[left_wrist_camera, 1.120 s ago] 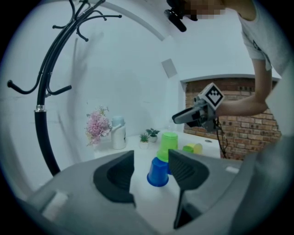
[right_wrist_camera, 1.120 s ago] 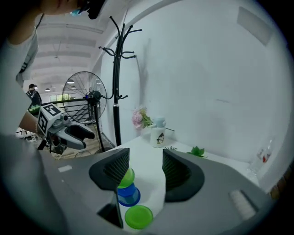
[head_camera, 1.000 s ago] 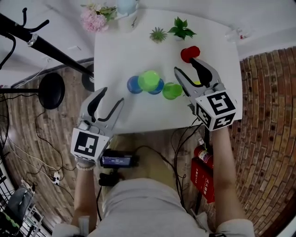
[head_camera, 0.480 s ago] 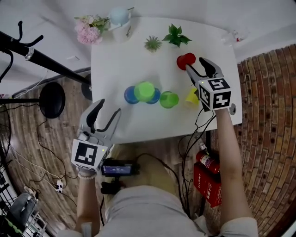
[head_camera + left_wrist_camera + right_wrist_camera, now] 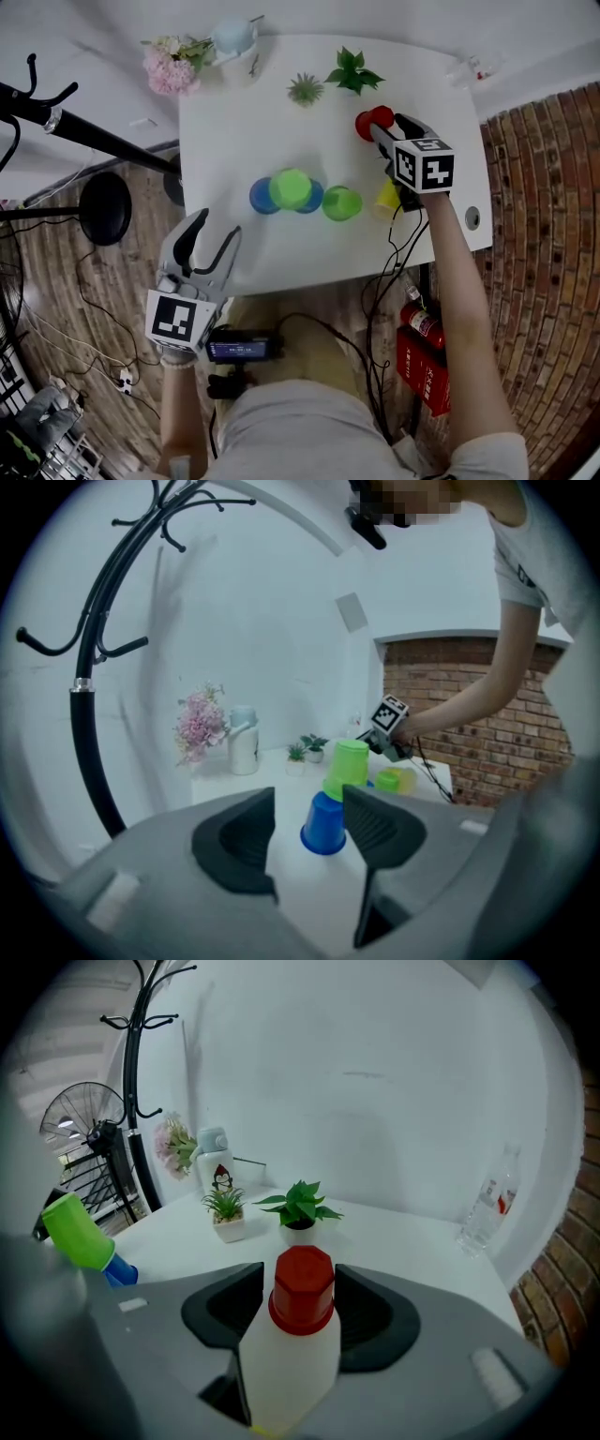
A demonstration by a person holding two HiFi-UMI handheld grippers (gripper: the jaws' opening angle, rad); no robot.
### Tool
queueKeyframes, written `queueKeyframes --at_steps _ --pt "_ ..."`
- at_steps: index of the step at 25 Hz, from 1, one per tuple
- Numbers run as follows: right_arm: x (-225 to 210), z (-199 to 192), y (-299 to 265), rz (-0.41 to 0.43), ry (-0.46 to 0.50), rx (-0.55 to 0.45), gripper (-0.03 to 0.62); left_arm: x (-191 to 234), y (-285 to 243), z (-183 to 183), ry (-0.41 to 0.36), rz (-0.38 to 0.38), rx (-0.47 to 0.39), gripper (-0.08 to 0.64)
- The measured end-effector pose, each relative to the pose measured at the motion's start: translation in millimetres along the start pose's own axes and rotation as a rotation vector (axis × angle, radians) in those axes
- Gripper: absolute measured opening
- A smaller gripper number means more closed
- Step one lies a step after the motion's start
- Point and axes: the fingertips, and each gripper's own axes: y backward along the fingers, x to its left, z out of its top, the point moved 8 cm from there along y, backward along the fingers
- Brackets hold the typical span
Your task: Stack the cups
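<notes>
Upside-down cups stand mid-table: a blue cup [image 5: 262,197] with a green cup [image 5: 291,188] leaning on top, a second blue cup [image 5: 314,198] behind it, another green cup [image 5: 342,203] and a yellow cup [image 5: 386,195]. My left gripper [image 5: 214,234] hovers open at the table's front edge, its jaws empty, with the blue cup [image 5: 323,825] and green cup [image 5: 349,766] ahead. My right gripper [image 5: 382,131] is at the far right of the table. A white bottle with a red cap [image 5: 302,1283] stands between its open jaws [image 5: 300,1288].
Two small potted plants [image 5: 307,89] [image 5: 354,69], pink flowers [image 5: 169,64] and a white flask [image 5: 232,37] line the table's far edge. A clear plastic bottle [image 5: 473,67] lies at the far right corner. A black coat stand [image 5: 84,131] rises left of the table.
My right gripper moved away from the green and yellow cups toward the far right and came down around the red-capped bottle. The left gripper stayed near the front edge.
</notes>
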Motion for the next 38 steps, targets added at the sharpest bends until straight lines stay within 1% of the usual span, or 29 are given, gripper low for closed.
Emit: queueKeyframes --at_steps 2,5,6,9,12,15,19,23,26,28,32,38 --pt "0 -1 -4 -0.007 0.009 0.009 0.222 1 0 0 -0.003 -0.001 -0.006 0.215" --pt "0 0 -7 -0.018 0.018 0.01 0.219 1 0 0 -0.003 -0.007 0.015 0.212" --pt "-1 1 -7 -0.02 0.018 0.005 0.209 2 0 0 -0.002 -0.011 0.017 0.212" --pt "0 5 -3 -0.024 0.016 -0.02 0.209 5 0 3 -0.006 -0.018 0.016 0.209" --pt "3 10 6 -0.017 0.01 -0.041 0.208 8 -2 9 -0.031 -0.015 0.01 0.206" --pt "10 16 19 -0.008 0.009 -0.07 0.207 6 -5 14 -0.047 -0.05 -0.013 0.202" --pt "25 22 42 0.015 0.008 -0.122 0.207 4 -12 17 -0.061 -0.101 -0.012 0.201" --pt "41 26 68 0.055 0.011 -0.171 0.208 1 -22 26 -0.088 -0.134 -0.03 0.198" --pt "54 27 88 0.066 0.01 -0.2 0.207 1 -28 31 -0.108 -0.162 -0.049 0.198" --pt "63 28 101 0.071 0.018 -0.214 0.207 1 -30 34 -0.106 -0.167 -0.045 0.198" --pt "80 25 123 0.079 0.039 -0.233 0.207 2 -32 35 -0.096 -0.192 -0.042 0.195" --pt "107 14 142 0.084 0.099 -0.221 0.207 4 -35 37 -0.12 -0.215 -0.033 0.19"
